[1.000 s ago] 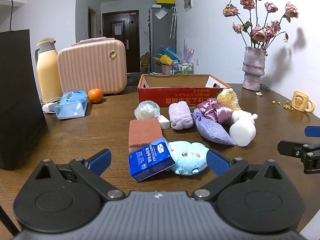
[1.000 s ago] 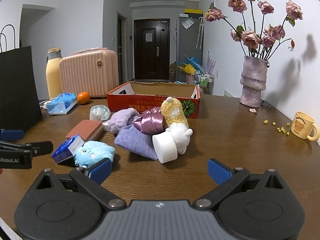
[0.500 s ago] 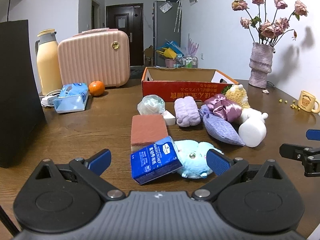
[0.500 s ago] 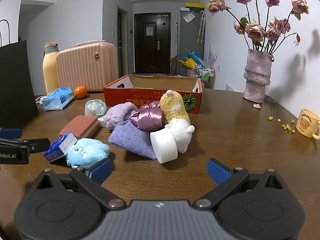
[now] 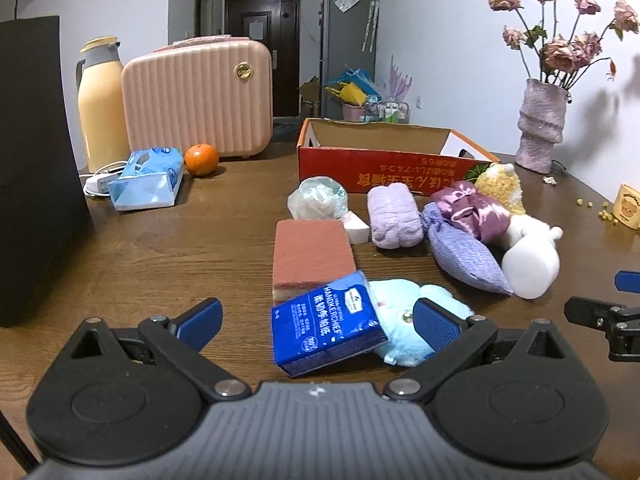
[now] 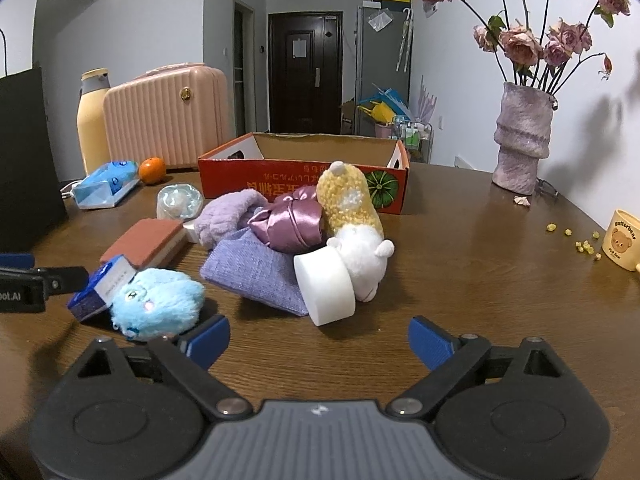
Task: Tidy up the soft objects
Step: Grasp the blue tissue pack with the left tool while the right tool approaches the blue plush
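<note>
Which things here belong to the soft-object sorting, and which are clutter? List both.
Job:
blue plush
purple pouch
satin scrunchie
lilac towel roll
yellow plush
sponge
cardboard box

Clutter:
orange
mug
vase
pink case

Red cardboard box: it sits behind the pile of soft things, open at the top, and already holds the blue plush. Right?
Not quite. The blue plush lies on the table beside the blue tissue pack, well outside the red cardboard box, as the right wrist view shows.

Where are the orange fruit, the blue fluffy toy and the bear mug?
orange fruit (image 5: 201, 159), left wrist view, middle of its peel.
blue fluffy toy (image 6: 157, 304), right wrist view, on its face.
bear mug (image 6: 622, 243), right wrist view, on the printed bear.
</note>
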`<action>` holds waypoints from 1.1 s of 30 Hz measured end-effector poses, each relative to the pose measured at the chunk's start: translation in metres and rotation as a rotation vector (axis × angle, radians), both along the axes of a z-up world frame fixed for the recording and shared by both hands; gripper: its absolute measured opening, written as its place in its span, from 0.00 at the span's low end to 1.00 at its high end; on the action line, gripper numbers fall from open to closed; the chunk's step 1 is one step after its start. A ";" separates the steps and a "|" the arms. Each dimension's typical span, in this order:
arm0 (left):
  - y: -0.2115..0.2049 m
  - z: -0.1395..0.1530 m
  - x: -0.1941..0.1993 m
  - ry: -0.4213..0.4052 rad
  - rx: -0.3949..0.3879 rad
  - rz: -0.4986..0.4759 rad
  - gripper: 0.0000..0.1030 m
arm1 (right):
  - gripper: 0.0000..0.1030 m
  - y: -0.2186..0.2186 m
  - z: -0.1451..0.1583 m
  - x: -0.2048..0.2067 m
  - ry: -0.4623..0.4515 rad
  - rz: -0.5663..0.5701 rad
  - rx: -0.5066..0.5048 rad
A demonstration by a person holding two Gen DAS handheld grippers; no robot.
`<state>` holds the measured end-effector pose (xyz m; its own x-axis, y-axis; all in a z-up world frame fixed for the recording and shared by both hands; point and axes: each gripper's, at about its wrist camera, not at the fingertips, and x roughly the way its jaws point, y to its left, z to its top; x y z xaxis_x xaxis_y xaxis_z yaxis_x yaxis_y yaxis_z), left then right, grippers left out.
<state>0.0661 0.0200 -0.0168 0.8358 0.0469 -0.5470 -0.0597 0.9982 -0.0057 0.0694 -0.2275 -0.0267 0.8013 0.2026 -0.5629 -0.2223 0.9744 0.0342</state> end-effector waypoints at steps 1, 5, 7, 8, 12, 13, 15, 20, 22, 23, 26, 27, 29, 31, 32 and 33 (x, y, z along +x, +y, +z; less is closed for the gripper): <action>0.001 -0.001 0.002 0.005 -0.003 0.005 1.00 | 0.92 0.000 -0.001 0.002 0.004 0.001 0.001; 0.004 -0.004 0.011 0.028 -0.019 0.018 1.00 | 0.91 0.001 -0.006 0.007 0.016 0.005 0.004; 0.006 -0.007 0.015 0.040 -0.032 0.020 1.00 | 0.91 0.002 -0.007 0.008 0.019 0.007 0.004; 0.007 -0.008 0.018 0.046 -0.040 0.021 1.00 | 0.91 0.002 -0.008 0.009 0.021 0.008 0.004; 0.010 -0.012 0.029 0.073 -0.082 0.021 1.00 | 0.89 0.004 -0.010 0.012 0.029 0.014 0.006; 0.011 -0.013 0.032 0.081 -0.090 0.024 1.00 | 0.89 0.005 -0.011 0.012 0.033 0.016 0.006; 0.013 -0.017 0.037 0.096 -0.112 0.028 1.00 | 0.89 0.006 -0.012 0.013 0.036 0.019 0.007; 0.024 -0.028 0.049 0.145 -0.186 0.043 1.00 | 0.89 0.010 -0.015 0.015 0.045 0.027 0.006; 0.030 -0.032 0.051 0.159 -0.227 0.044 1.00 | 0.89 0.011 -0.016 0.015 0.048 0.030 0.004; 0.032 -0.033 0.052 0.162 -0.248 0.043 1.00 | 0.89 0.012 -0.016 0.016 0.050 0.031 0.003; 0.037 -0.036 0.053 0.169 -0.292 0.039 1.00 | 0.89 0.015 -0.017 0.017 0.054 0.036 0.002; 0.038 -0.037 0.052 0.168 -0.301 0.035 1.00 | 0.89 0.016 -0.017 0.017 0.055 0.038 0.002; 0.039 -0.038 0.053 0.168 -0.314 0.029 0.98 | 0.89 0.018 -0.017 0.016 0.058 0.042 0.000; 0.040 -0.038 0.052 0.164 -0.324 0.023 0.96 | 0.89 0.020 -0.018 0.016 0.060 0.046 -0.002; 0.041 -0.038 0.052 0.161 -0.329 0.021 0.91 | 0.89 0.021 -0.018 0.016 0.061 0.048 -0.002; 0.042 -0.038 0.051 0.158 -0.334 0.018 0.88 | 0.89 0.022 -0.018 0.016 0.062 0.051 -0.003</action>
<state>0.1172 0.0615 -0.0544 0.7404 -0.1423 -0.6569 -0.1034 0.9416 -0.3204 0.0857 -0.2051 -0.0449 0.7538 0.2401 -0.6116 -0.2689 0.9621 0.0462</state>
